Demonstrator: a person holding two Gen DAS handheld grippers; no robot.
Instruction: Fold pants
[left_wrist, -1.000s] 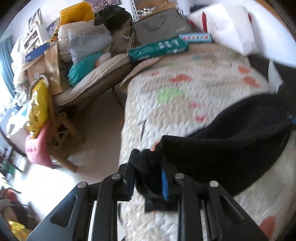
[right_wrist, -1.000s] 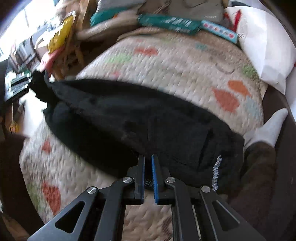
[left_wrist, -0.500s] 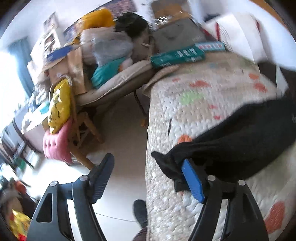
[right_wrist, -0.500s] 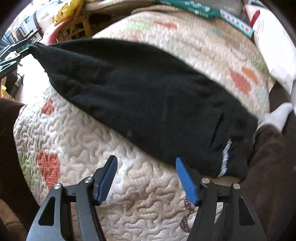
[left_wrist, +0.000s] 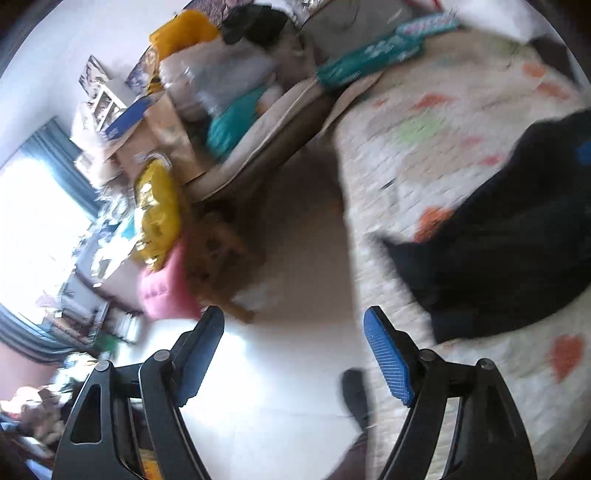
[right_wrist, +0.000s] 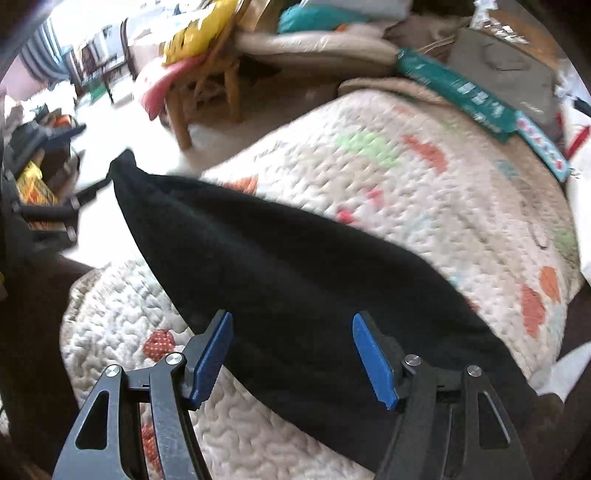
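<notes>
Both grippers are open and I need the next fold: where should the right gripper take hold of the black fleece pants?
Grip the near long edge of the black fleece pants, coming in low from the front: that edge lies between the open right gripper fingers on the quilt.

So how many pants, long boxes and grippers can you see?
Pants: 1
Boxes: 2 (green box, blue box)
Grippers: 2 (left gripper, right gripper)
Total: 5
</notes>
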